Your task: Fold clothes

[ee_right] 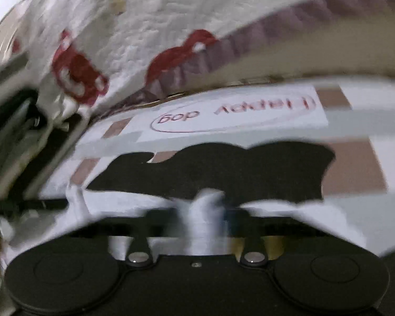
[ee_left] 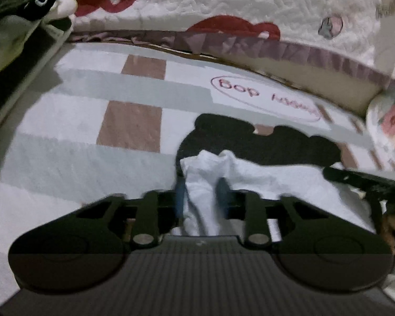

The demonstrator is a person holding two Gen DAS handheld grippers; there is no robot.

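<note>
A white garment (ee_left: 263, 176) is held up over a checked bedsheet (ee_left: 79, 121). My left gripper (ee_left: 201, 184) is shut on a bunched edge of it, cloth sticking up between the blue pads. In the right wrist view, blurred by motion, my right gripper (ee_right: 204, 208) is shut on another bunch of the white garment (ee_right: 316, 218), which spreads to both sides. The right gripper's black body (ee_left: 360, 179) shows at the right edge of the left wrist view. A dark shadow lies on the sheet beyond the cloth.
A white quilt with red shapes (ee_left: 250, 5) and a mauve frill runs along the far side. A circled red print (ee_left: 263, 94) marks the bedsheet. A dark bundle (ee_left: 18, 2) lies far left, a floral item (ee_left: 389, 131) at right.
</note>
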